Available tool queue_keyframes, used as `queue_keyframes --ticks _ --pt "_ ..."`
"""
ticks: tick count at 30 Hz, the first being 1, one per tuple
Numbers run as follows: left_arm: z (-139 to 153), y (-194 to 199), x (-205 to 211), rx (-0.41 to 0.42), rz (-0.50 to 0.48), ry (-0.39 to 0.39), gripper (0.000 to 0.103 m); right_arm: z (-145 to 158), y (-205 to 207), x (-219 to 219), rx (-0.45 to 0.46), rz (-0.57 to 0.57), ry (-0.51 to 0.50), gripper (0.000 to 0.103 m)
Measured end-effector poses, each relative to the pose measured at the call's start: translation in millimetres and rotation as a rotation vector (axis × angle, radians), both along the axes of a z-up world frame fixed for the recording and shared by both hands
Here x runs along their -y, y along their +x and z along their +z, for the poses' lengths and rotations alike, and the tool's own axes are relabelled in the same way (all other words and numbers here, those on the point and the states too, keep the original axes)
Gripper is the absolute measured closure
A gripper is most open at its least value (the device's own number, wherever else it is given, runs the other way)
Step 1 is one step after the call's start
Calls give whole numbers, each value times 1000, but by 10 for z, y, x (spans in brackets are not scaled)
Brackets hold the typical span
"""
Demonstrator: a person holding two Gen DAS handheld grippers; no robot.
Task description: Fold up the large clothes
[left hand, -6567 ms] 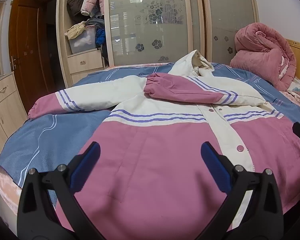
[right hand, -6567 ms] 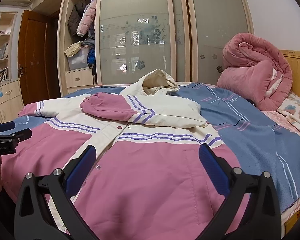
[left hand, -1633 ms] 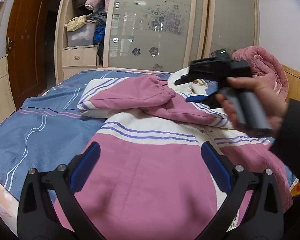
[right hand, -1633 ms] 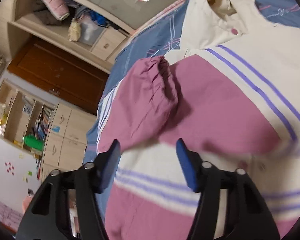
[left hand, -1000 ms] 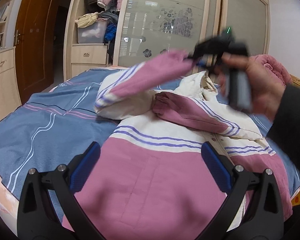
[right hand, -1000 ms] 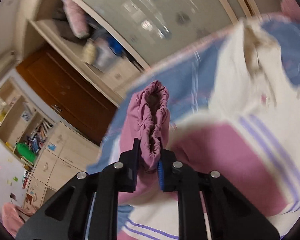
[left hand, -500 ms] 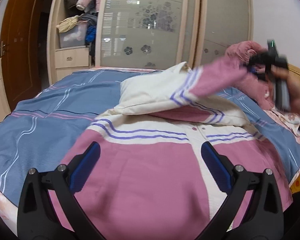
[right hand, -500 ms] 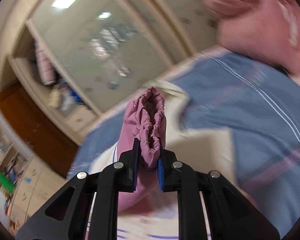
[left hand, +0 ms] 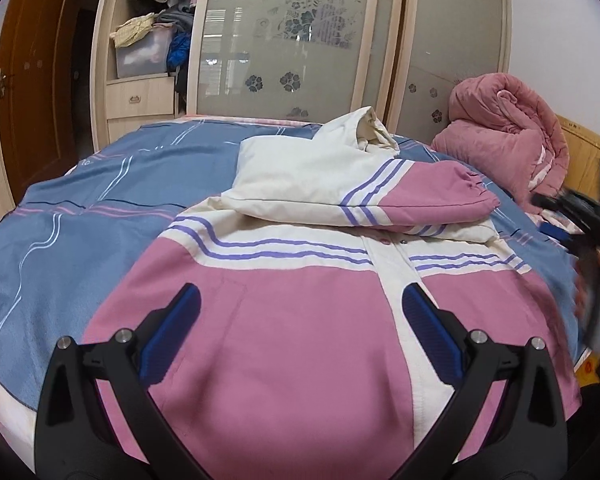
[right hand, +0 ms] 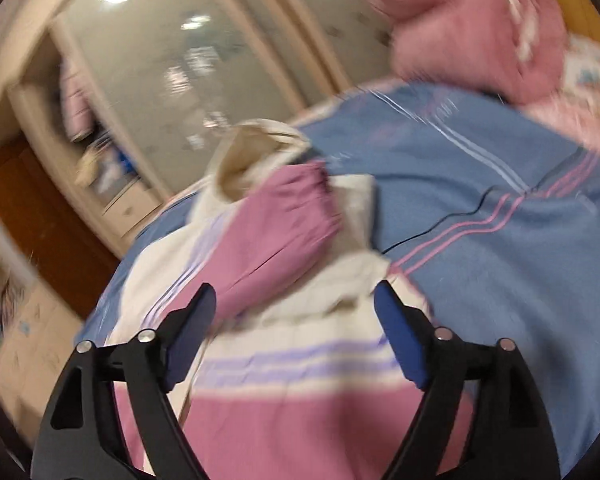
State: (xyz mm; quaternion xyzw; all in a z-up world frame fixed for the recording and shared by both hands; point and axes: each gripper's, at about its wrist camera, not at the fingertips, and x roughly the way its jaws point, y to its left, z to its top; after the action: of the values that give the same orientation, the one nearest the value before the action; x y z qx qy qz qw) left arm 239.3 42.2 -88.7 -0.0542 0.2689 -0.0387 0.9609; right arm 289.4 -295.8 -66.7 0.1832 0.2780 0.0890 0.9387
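Right gripper (right hand: 296, 336) jaws just opened wide, empty; left gripper (left hand: 300, 344) agape, empty, above jacket (left hand: 300, 340) on blue bed (left hand: 60, 216).

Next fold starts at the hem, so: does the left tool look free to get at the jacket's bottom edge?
Probably yes. The left tool hangs open over the jacket, with nothing lying between them.
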Motion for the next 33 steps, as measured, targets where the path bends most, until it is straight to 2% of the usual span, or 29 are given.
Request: queue_keyframes --ticks 1,4,8,11,17,33 --pt "10 -8 1 4 4 5 2 17 -264 -126 46 26 -46 13" --pt "31 -77 52 46 31 73 2 7 -826 -370 139 24 -169 12" --pt "-10 -109 125 51 44 139 2 -172 -1281 -458 194 35 -226 12" --pt "-39 -133 145 38 53 136 2 -302 -1218 -520 170 44 -260 12" --pt "-60 -149 252 41 44 168 2 -388 -1193 -577 143 82 -252 12" --pt "-66 -153 295 30 4 160 2 -422 -1095 -527 104 57 -188 12"
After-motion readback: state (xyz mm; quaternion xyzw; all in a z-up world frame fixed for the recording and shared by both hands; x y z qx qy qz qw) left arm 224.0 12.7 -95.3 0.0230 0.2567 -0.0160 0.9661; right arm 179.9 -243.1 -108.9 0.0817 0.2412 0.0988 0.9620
